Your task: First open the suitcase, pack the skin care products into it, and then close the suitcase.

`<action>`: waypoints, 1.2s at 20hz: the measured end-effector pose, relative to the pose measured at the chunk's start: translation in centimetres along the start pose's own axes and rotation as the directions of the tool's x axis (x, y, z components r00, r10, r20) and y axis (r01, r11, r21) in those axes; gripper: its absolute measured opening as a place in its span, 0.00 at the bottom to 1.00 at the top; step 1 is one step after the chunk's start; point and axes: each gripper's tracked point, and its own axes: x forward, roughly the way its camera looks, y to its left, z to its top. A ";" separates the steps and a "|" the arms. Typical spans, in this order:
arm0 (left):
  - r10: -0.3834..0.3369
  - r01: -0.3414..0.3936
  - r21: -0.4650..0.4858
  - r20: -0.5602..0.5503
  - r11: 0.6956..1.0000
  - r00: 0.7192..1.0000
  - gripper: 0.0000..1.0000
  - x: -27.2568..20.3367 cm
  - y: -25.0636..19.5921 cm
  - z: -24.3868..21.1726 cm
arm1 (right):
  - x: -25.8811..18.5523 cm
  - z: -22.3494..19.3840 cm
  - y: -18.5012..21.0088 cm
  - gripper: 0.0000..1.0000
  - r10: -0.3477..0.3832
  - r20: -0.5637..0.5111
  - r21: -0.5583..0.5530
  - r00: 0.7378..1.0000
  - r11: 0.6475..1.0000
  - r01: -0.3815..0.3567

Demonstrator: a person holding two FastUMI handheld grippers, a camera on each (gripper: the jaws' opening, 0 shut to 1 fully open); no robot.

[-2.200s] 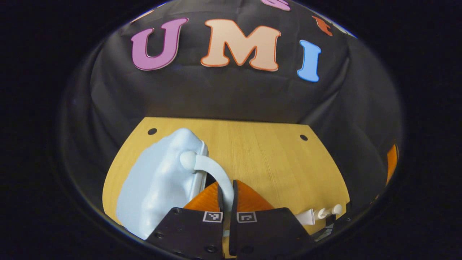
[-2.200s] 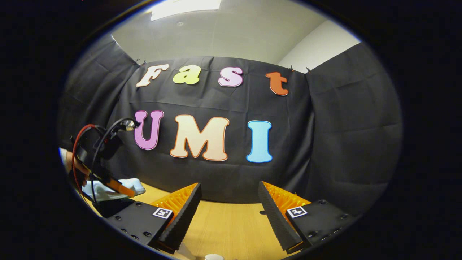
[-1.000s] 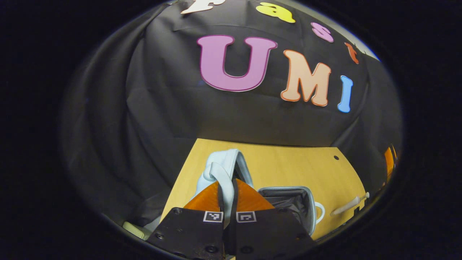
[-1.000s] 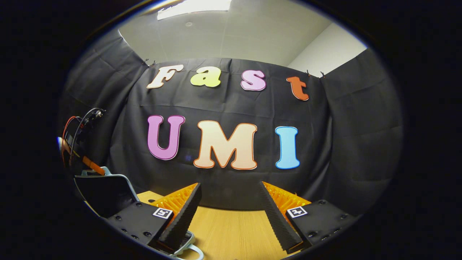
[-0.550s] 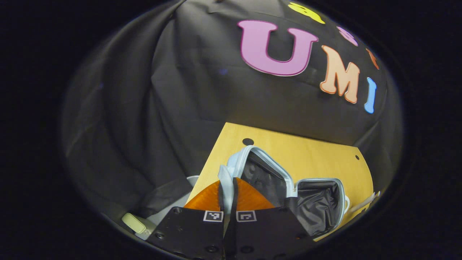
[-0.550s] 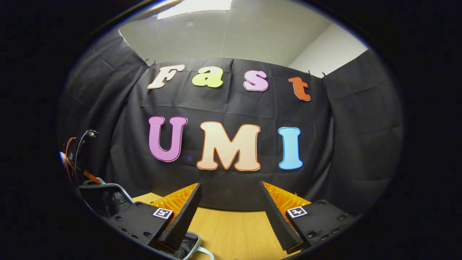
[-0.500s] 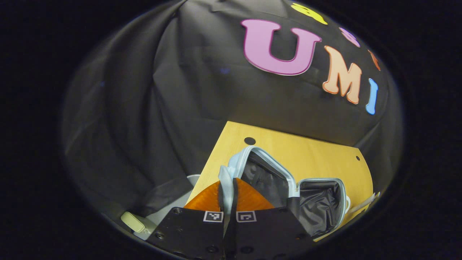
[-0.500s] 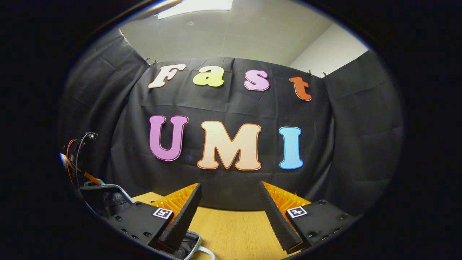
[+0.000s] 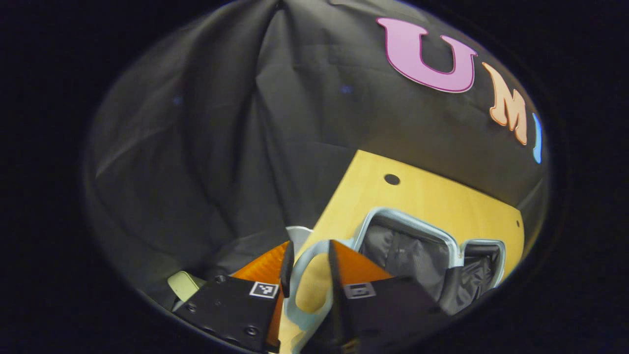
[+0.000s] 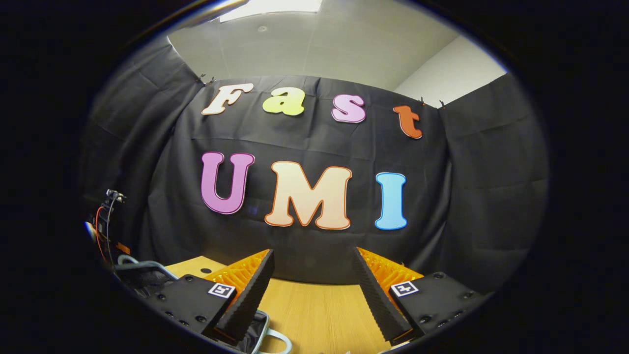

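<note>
The pale blue hard-shell suitcase [image 9: 417, 246] lies open on my light wooden desk [image 9: 432, 196], its two halves spread side by side, each rimmed in light blue and lined with dark grey fabric. In the left gripper view it sits to the right of my left tongs [image 9: 307, 265], reaching toward the desk's right edge.

The suitcase's curved pale blue handle [image 9: 307, 295] loops through the gap between the orange fingers [image 9: 356, 268] of my left tongs. The fingers stand slightly apart around the handle; I cannot tell whether either one touches it. Bare desk shows through the loop of the handle.

A small round hole [image 9: 391, 179] is set in the desk beyond the suitcase. To the left of my left tongs, past the desk's edge, a pale cream-green object [image 9: 184, 285] lies low against the black cloth.

In the right gripper view, my right tongs [image 10: 312, 280] are held wide apart with nothing between them, hovering above the desk. A corner of the open suitcase and a light blue loop sit just below the left finger. Far to the left, red and black cables [image 10: 105, 216] rise beside the suitcase's rim.
</note>
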 end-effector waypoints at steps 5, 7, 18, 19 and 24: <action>0.046 -0.063 0.045 0.301 0.997 0.953 0.94 -5.2 -1.5 6.8 | -0.7 0.4 -2.4 0.96 -0.018 0.017 0.001 1.000 1.000 0.018; 0.036 -0.060 0.047 0.398 0.997 0.917 0.95 -8.7 -3.8 8.5 | -1.1 0.7 -3.5 0.99 -0.008 0.030 0.002 1.000 1.000 0.007; -0.148 0.089 0.130 0.574 0.987 0.805 0.93 -24.2 -20.0 9.0 | -3.5 0.8 -11.2 1.00 0.041 0.047 0.067 0.998 0.997 -0.044; -0.160 0.102 0.133 0.575 0.986 0.802 0.93 -25.0 -21.2 8.8 | -3.7 0.8 -11.9 0.99 0.040 0.051 0.069 0.998 0.997 -0.043; -0.256 0.188 0.175 0.579 0.966 0.774 0.93 -28.4 -28.8 7.0 | -4.7 0.5 -15.2 0.99 0.024 0.052 0.073 0.998 0.997 -0.027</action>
